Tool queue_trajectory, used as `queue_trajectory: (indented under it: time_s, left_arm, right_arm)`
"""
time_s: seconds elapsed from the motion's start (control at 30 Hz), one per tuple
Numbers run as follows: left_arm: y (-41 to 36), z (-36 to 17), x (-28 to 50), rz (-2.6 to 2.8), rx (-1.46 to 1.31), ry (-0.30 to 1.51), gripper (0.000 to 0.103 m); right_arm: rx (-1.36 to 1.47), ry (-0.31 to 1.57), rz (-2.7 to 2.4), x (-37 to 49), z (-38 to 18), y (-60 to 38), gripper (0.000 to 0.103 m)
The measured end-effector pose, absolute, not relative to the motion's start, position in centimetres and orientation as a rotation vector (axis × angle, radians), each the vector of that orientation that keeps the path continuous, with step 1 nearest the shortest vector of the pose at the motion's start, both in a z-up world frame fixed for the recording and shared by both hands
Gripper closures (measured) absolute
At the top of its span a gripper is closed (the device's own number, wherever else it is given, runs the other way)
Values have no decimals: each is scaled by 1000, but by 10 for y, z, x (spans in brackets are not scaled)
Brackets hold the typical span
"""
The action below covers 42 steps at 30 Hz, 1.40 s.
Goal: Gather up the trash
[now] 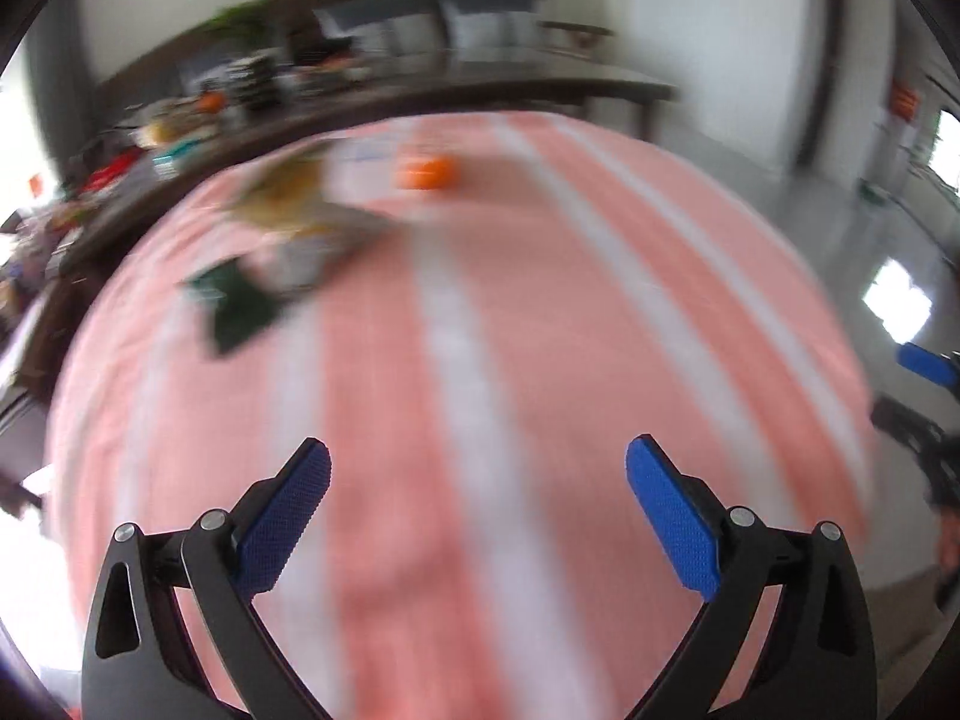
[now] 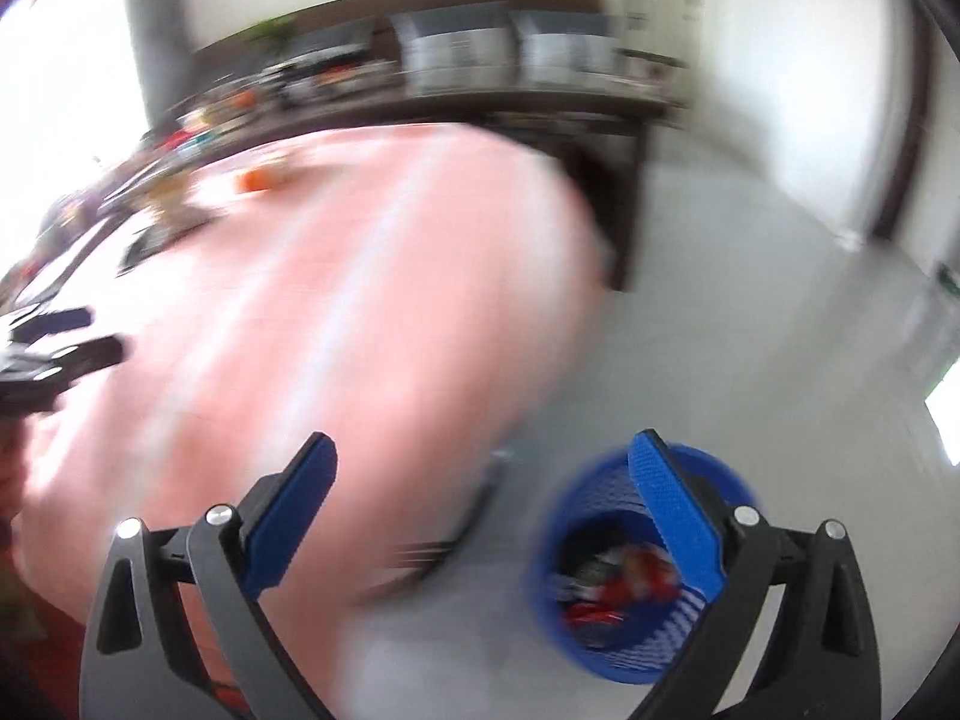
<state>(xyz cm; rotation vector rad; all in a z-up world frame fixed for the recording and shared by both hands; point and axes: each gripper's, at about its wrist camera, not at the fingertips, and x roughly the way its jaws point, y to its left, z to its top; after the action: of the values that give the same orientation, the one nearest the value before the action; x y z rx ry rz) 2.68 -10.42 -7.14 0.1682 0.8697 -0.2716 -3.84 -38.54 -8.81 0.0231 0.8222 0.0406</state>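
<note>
Several smeared bits of trash sit at the far left of the pink-and-white striped tablecloth (image 1: 480,360): a dark green flat wrapper (image 1: 237,306), a crumpled yellowish wrapper (image 1: 288,192) just behind it, and a small round orange item (image 1: 427,171) further back, near the cloth's far edge. Blur wipes out every label and edge, so what each piece really is cannot be made out. Over on the grey floor beside the table stands a blue plastic mesh waste basket (image 2: 600,516), round and open-topped, holding red, white and dark crumpled scraps; its right side is cut off behind a blue textured pad. The left gripper (image 1: 478,468) hangs over bare cloth, spread wide and holding nothing. The right gripper (image 2: 483,456) is just as wide apart and unladen, above the table's edge and the basket.
</note>
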Motion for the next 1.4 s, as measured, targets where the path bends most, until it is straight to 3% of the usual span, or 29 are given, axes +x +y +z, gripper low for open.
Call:
queue_trajectory:
  time_s: [0.23,0.43,0.9,1.2,1.4]
  left_arm:
    - [-37,-80,60,-115,99,914,5]
    - [-31,-92,68,-106,70,955,5]
    - [-28,-94,66,-121,51,961,4]
    - [26,-71,127,-108,-207,901,5]
    - [9,-89,168,-38,-124,949,14]
  right_arm:
    - [-59,878,222,30,-79,-275,8]
    - [-124,908,231,73,-101,-240,8]
    - [-81,939,212,79,-108,-243,5]
    - [-83,939,208,81,-110,-243,5]
    - [-83,939,208,81,-109,-243,5]
